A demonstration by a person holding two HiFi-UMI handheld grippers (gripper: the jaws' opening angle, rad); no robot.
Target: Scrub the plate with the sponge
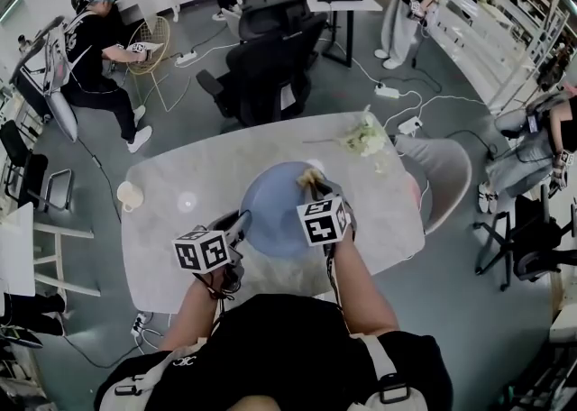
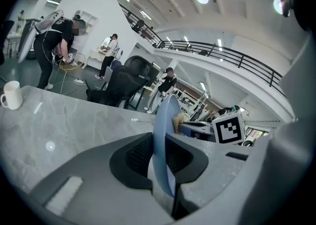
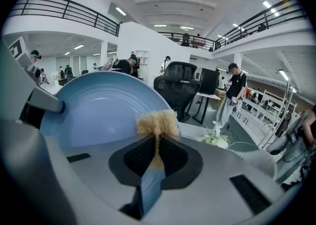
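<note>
Evidently scrubbing is under way, not nearly finished. Clamping the left gripper [image 1: 236,224] shut on the near-left rim of the pale blue plate [image 1: 270,215], keeping it over the middle of the marble table [image 1: 180,175]; not showing whether resting on it or lifted. Pinching a tan, fuzzy sponge [image 3: 157,122] in the right gripper [image 3: 157,155], pressing it at the plate's far right rim. Looking smooth and faintly ringed, showing no foam or food marks; probably leaving most of the face to cover.
</note>
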